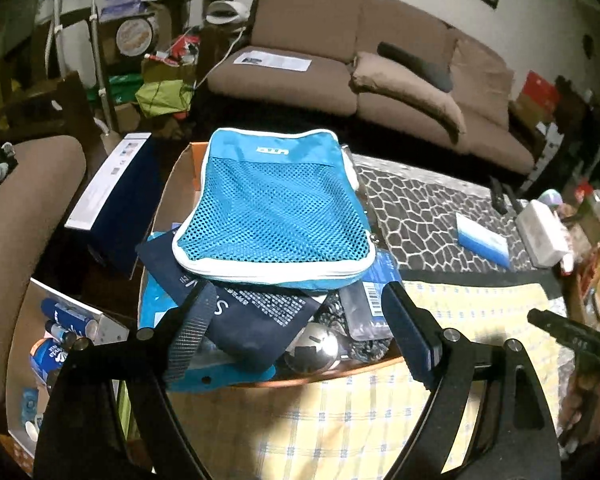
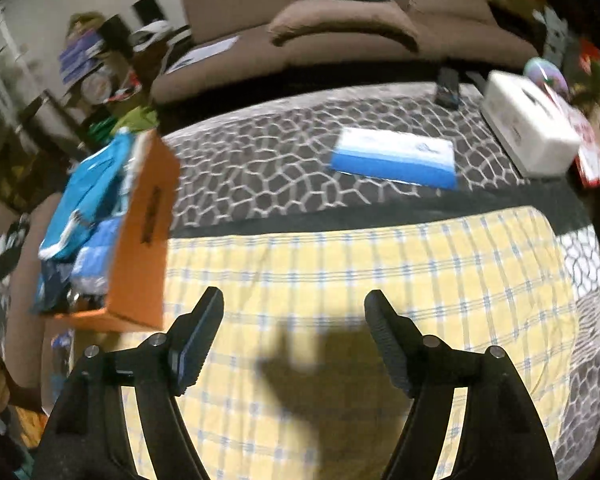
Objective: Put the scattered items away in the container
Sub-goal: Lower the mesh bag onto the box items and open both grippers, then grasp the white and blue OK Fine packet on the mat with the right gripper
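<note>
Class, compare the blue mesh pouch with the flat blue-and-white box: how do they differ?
The mesh pouch sits on top of the pile in the orange box; the blue-and-white box lies alone on the patterned cloth. The pouch is soft with a netted face; the box is stiff and smooth. The pouch is packed away; the box is not. Both are blue and white.

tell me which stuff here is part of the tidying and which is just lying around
Job:
- orange box
- mesh pouch on top of the box's pile
- blue-white box still out on the table

Lying about:
- couch
- cushion
- tissue box
- remote
</note>
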